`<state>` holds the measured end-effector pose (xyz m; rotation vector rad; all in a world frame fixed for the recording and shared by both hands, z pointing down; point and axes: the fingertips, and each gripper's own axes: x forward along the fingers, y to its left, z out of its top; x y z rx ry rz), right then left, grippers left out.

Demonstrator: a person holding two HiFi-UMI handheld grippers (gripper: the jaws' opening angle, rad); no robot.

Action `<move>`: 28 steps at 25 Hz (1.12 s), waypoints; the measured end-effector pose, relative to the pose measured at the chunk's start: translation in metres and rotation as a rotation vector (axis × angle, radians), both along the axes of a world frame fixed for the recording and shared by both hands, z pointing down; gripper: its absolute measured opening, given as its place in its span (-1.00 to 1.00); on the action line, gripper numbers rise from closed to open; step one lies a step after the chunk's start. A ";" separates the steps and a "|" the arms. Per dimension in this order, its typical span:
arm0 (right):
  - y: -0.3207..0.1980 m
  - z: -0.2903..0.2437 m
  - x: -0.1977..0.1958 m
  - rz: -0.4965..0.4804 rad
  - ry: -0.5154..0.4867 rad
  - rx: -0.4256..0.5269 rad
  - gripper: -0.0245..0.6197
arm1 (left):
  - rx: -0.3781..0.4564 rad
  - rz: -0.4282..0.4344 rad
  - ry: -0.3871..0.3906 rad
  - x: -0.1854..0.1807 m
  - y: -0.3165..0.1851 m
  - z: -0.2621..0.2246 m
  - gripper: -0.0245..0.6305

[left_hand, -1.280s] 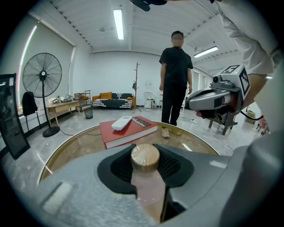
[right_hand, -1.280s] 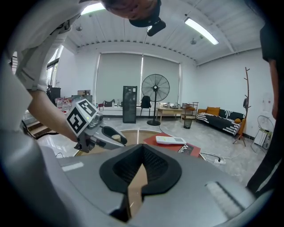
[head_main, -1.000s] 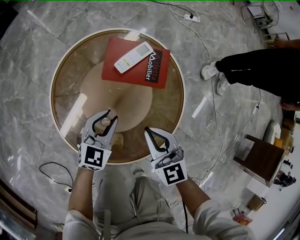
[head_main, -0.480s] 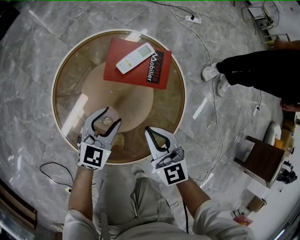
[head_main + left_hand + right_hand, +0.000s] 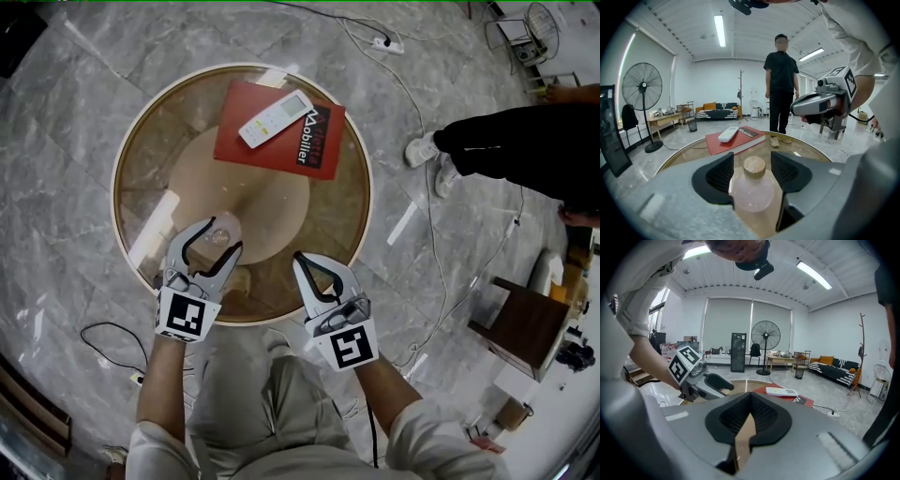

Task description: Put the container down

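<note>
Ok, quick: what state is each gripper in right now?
Left gripper: jaws opening, with the bottle between them.
Right gripper: jaws shut, nothing held.

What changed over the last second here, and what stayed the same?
The left gripper is opening its jaws: it has let go of the container, which stands on the table between the parted jaws. The right gripper stayed shut and empty; the red book and remote look unmoved.
</note>
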<state>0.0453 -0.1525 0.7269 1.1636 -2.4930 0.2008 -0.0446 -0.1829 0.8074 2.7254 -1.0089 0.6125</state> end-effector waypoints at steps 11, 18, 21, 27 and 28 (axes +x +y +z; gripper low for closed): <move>0.024 -0.063 -0.012 -0.074 0.037 0.040 -0.91 | 0.094 -0.076 -0.030 -0.033 0.023 -0.089 -0.79; 0.047 -0.136 -0.024 -0.104 0.041 0.072 -0.91 | 0.112 -0.101 -0.041 -0.050 0.060 -0.168 -0.91; 0.060 -0.165 -0.027 -0.132 0.079 0.072 -0.91 | 0.126 -0.121 -0.042 -0.061 0.074 -0.205 -0.91; 0.076 -0.232 -0.034 -0.148 0.074 0.117 -0.91 | 0.147 -0.161 -0.017 -0.074 0.096 -0.281 -0.92; 0.078 -0.244 -0.034 -0.148 0.069 0.126 -0.91 | 0.153 -0.161 -0.016 -0.074 0.099 -0.294 -0.92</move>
